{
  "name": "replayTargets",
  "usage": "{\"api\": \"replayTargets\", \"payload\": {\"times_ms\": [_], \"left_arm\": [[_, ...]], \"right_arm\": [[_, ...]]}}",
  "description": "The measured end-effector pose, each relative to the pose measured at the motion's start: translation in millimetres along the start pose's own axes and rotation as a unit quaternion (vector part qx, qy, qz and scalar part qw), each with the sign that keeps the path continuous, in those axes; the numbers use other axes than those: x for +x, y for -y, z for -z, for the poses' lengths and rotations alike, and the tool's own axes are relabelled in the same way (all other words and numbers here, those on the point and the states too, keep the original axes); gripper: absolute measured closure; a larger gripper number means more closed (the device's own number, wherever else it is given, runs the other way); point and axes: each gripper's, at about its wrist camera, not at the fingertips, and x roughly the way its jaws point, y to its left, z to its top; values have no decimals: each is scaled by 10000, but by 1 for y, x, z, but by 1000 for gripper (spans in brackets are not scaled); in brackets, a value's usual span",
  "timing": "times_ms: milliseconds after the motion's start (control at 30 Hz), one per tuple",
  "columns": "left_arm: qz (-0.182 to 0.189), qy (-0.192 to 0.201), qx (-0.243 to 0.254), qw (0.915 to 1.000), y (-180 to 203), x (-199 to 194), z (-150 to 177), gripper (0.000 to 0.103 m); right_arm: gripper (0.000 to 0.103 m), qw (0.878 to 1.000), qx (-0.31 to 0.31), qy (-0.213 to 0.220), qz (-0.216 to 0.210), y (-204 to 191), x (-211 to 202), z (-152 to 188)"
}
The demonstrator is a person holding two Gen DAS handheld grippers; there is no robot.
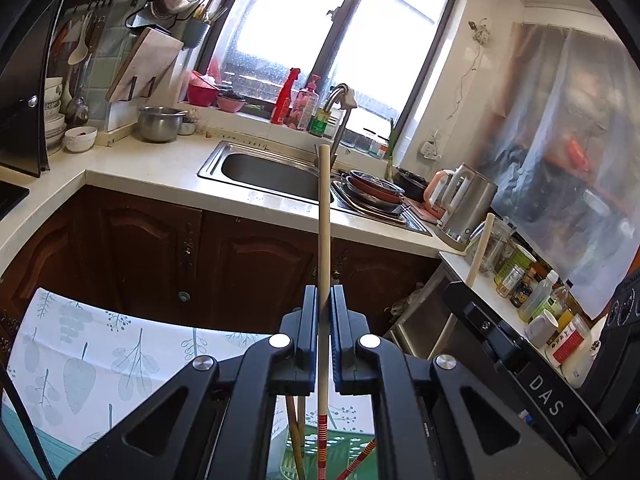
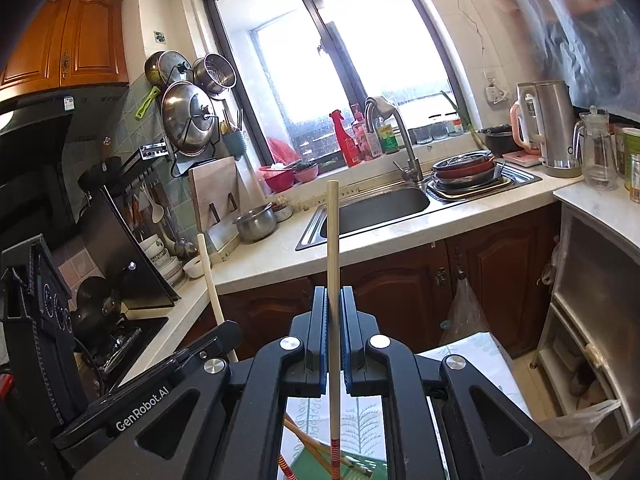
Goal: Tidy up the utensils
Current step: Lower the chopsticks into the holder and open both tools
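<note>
My left gripper (image 1: 324,292) is shut on a pale wooden chopstick (image 1: 323,216) that stands nearly upright between its blue pads. Its red-striped lower end hangs over a green slotted basket (image 1: 344,444) holding other chopsticks. My right gripper (image 2: 333,292) is shut the same way on a second pale chopstick (image 2: 333,240), with its striped end above the green basket (image 2: 308,460). Each gripper shows in the other's view: the right gripper (image 1: 460,296) with its chopstick (image 1: 480,248), the left gripper (image 2: 230,332) with its chopstick (image 2: 208,272).
A leaf-print cloth (image 1: 80,360) covers the table under the basket. Ahead runs a counter with a steel sink (image 1: 272,172), stacked pans (image 1: 376,192), a kettle (image 1: 464,200) and a steel bowl (image 1: 160,122). Bottles and jars (image 1: 536,300) line the right shelf. A stove (image 2: 116,340) lies left.
</note>
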Motion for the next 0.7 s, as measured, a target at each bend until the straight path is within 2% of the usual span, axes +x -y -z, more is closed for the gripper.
{"api": "replayTargets", "payload": {"times_ms": [267,367,533,700], "left_arm": [[-33,-57,-136,9999,-3,5,1,100],[-76,-124,-4,9999,-3,7,9,100],[-128,33,440,9989,6,-4,24,99],[-51,0,445,9990,7,-9,26,99]], "right_arm": [[97,9999,-108,-29,-4,-5,9,8],[97,9998,-162,-65,-20,-5,11,15],[97,9993,-380,-21,45,-8,14,26],[97,9989,-440,58,136,-9,16,32]]}}
